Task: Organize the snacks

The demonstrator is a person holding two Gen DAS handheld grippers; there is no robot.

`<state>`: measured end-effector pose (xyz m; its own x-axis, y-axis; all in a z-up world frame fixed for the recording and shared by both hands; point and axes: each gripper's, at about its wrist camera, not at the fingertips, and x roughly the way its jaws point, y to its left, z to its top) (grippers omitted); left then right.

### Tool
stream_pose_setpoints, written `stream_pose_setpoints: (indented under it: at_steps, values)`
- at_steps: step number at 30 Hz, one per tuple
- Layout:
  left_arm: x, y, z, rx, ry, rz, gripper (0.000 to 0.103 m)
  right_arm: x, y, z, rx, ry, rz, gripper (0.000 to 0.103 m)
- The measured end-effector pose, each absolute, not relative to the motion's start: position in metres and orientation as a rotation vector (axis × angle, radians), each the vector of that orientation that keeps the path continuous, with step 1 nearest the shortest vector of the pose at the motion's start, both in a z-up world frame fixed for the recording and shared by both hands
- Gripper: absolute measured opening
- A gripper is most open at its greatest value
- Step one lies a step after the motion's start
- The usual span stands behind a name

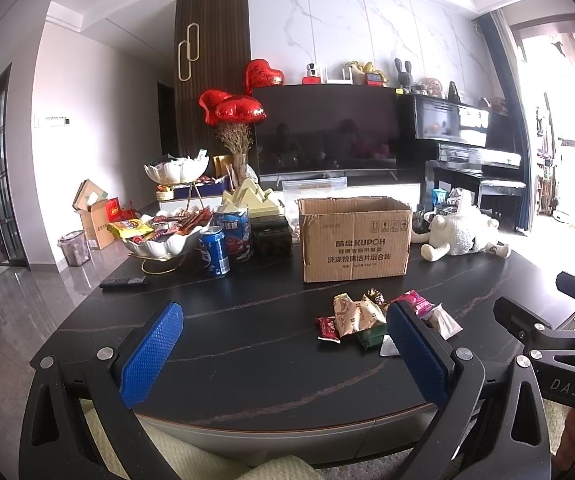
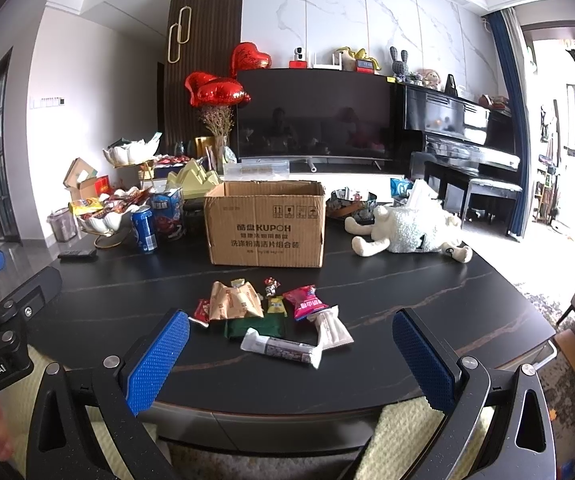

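Note:
A pile of several small snack packets (image 2: pixel 271 320) lies on the black table (image 2: pixel 407 300), in front of an open cardboard box (image 2: pixel 265 226). A white bar wrapper (image 2: pixel 283 348) lies nearest me, with a pink packet (image 2: pixel 307 302) and a tan packet (image 2: pixel 233 300) behind it. In the left wrist view the pile (image 1: pixel 361 318) sits right of centre, before the box (image 1: pixel 355 238). My left gripper (image 1: pixel 283 344) is open and empty, low over the near table edge. My right gripper (image 2: pixel 291 356) is open and empty, just short of the pile.
A white bowl of snacks (image 1: pixel 167 236), a blue can (image 1: pixel 215 252) and a remote (image 1: pixel 123 282) stand at the table's left. A white plush sheep (image 2: pixel 411 232) lies at the right. A TV (image 2: pixel 315 116) and a piano (image 2: pixel 467 132) stand behind.

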<state>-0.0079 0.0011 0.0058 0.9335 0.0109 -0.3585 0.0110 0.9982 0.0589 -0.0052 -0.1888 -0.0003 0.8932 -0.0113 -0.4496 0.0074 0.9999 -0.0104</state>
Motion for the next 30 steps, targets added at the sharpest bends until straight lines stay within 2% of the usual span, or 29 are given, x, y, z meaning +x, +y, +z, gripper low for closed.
stream_pose_setpoints:
  at_steps: [19, 30]
  values:
    - [0.013, -0.002, -0.001, 0.059, 0.398, -0.005, 0.103, 0.011, -0.2, 0.002, 0.006, 0.492, 0.014, 0.103]
    - [0.059, -0.016, -0.024, 0.12, 0.441, -0.054, 0.103, 0.06, -0.21, -0.038, 0.023, 0.615, 0.027, 0.103]
